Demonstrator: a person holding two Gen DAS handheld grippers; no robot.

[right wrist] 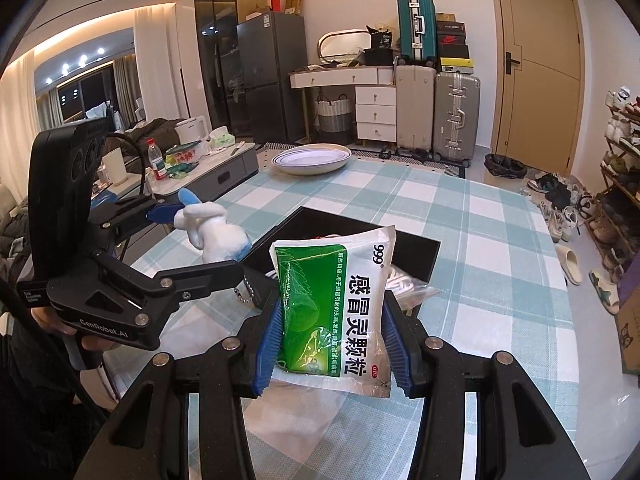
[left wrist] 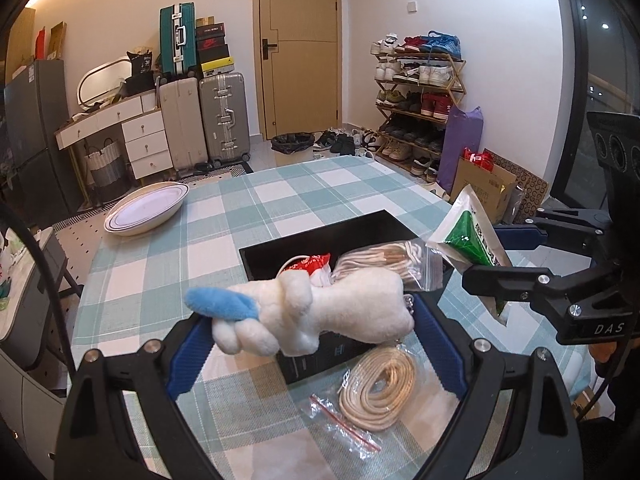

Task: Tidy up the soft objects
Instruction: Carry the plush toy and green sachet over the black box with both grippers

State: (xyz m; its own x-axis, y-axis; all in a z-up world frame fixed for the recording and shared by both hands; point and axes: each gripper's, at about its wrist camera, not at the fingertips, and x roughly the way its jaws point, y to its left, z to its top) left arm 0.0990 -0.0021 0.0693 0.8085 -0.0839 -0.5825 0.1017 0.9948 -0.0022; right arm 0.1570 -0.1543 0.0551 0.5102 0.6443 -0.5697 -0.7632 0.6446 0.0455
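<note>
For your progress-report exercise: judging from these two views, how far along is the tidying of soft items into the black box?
Done: a red packet and a bagged cord bundle already lie in the black box. In hand: the left claw holds a white plush toy over the box; the right claw grips a green medicine sachet. Left: a second bagged cord remains on the tablecloth.

On the green-and-white foil sachet (right wrist: 332, 316) we read "999" and "感冒灵颗粒". The black plastic left gripper (right wrist: 224, 240) carries "GenRobot.AI" on its body; the black plastic right gripper (left wrist: 500, 256) shows "DAS".
</note>
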